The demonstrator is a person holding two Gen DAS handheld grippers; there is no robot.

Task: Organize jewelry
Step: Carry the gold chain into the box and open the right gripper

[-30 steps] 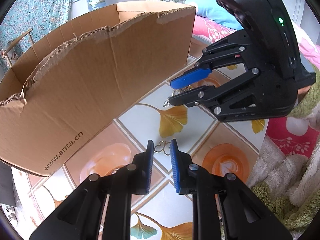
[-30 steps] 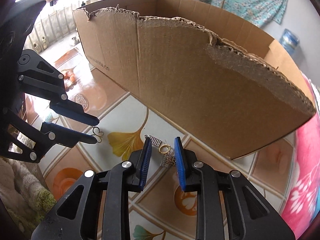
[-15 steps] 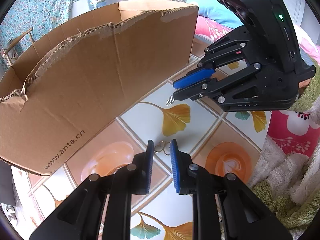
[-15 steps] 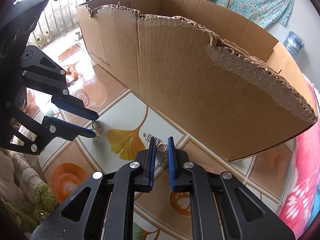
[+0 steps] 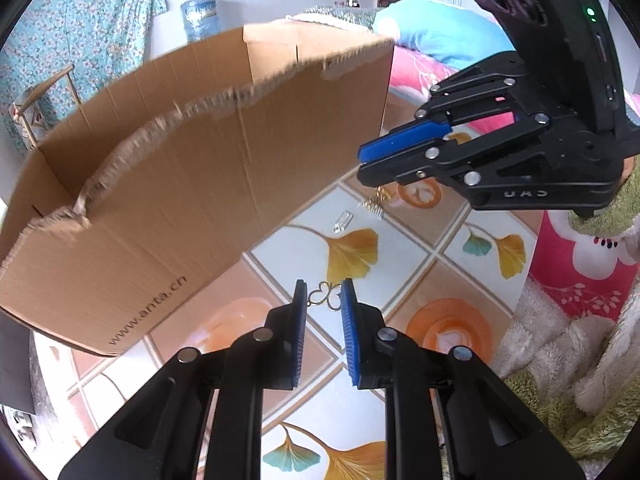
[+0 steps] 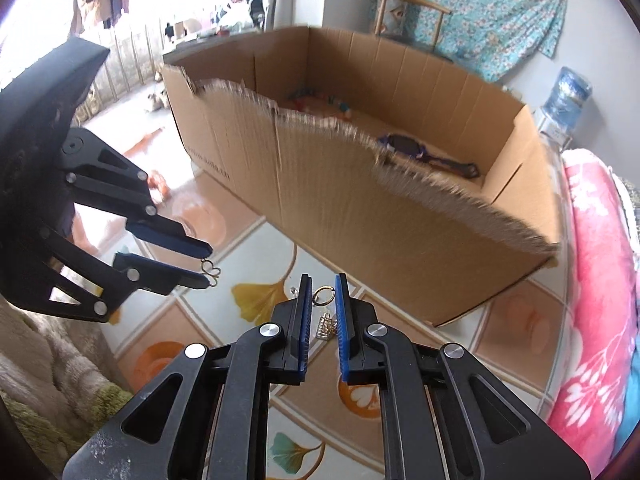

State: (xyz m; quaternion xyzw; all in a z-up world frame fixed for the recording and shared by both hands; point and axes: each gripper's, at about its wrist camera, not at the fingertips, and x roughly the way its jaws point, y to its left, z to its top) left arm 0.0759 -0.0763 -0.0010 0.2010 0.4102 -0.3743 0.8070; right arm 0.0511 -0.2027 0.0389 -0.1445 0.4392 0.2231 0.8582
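Both grippers are pinching jewelry above the tiled floor, near the cardboard box [image 6: 400, 216] — the left gripper [image 5: 323, 300] a gold butterfly clasp [image 5: 325, 295], the right gripper [image 6: 323, 292], whose jaws have just been closing, a ringed charm [image 6: 323, 294] by its ring alone — so either could be slipping out.

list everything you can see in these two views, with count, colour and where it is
cardboard box: one, brown, torn front edge, on the tiled surface behind both grippers
items in box: a few, dark and orange, on its bottom, unclear what
gold ring earring: one, charm hanging below, between the right pads
gold looped piece: one, between the left pads
silver clip: one, lying on a tile near the box
water bottle: one, blue, by the back wall
floral cloth: one, teal, hanging
blanket: one, pink, at the right
left hand-held gripper: one, black, blue pads
right hand-held gripper: one, black, blue pads
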